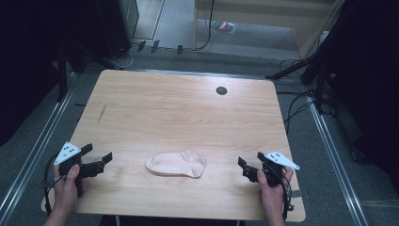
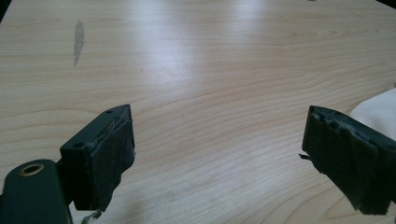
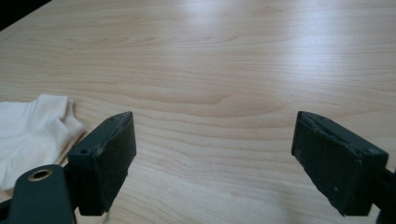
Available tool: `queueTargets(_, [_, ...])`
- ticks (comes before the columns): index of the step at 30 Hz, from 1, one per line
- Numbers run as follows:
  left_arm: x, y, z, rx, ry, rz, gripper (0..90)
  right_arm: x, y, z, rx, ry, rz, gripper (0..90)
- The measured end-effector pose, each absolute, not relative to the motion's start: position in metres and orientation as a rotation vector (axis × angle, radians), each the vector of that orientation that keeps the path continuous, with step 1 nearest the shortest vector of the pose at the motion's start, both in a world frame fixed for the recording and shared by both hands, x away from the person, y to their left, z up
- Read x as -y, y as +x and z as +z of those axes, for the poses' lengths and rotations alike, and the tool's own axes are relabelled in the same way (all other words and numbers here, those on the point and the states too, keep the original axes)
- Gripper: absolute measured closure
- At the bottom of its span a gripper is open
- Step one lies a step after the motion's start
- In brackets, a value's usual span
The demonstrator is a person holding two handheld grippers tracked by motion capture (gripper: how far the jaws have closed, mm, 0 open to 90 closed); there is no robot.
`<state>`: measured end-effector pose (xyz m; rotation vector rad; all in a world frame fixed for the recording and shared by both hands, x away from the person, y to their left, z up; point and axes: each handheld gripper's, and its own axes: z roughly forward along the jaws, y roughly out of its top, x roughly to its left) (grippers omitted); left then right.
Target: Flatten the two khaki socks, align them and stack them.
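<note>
Nothing started yet — pale pink cotton ankle sock lies flat at the light wooden table's 6 o'clock edge, left gripper at its 9 and right gripper at its 3, both gaping wide, empty — grasp remains.

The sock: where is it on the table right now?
In the high view the sock lies flat near the table's front edge, roughly midway between the left hand-held gripper and the right hand-held gripper, touching neither.
</note>
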<state>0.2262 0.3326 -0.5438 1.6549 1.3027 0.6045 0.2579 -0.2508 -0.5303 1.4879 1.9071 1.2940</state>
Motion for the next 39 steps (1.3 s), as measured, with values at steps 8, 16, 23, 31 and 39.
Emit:
queueTargets(8, [-0.351, 0.218, -0.547, -1.345, 1.639, 0.64, 10.0, 0.274, 0.25, -0.537, -1.894, 1.537, 1.265, 14.0])
queueTargets(16, [-0.365, 0.21, -0.548, -1.364, 1.638, 0.662, 10.1, 0.294, 0.241, -0.54, -1.872, 1.558, 1.235, 14.0])
queueTargets(23, [-0.369, 0.204, -0.548, -1.364, 1.637, 0.693, 10.2, 0.311, 0.232, -0.544, -1.847, 1.589, 1.211, 14.0])
queueTargets(31, [-0.374, 0.199, -0.549, -1.38, 1.632, 0.698, 10.2, 0.325, 0.225, -0.547, -1.821, 1.62, 1.193, 14.2])
queueTargets(39, [-0.372, 0.202, -0.552, -1.381, 1.639, 0.673, 10.3, 0.325, 0.223, -0.549, -1.829, 1.626, 1.176, 14.3])
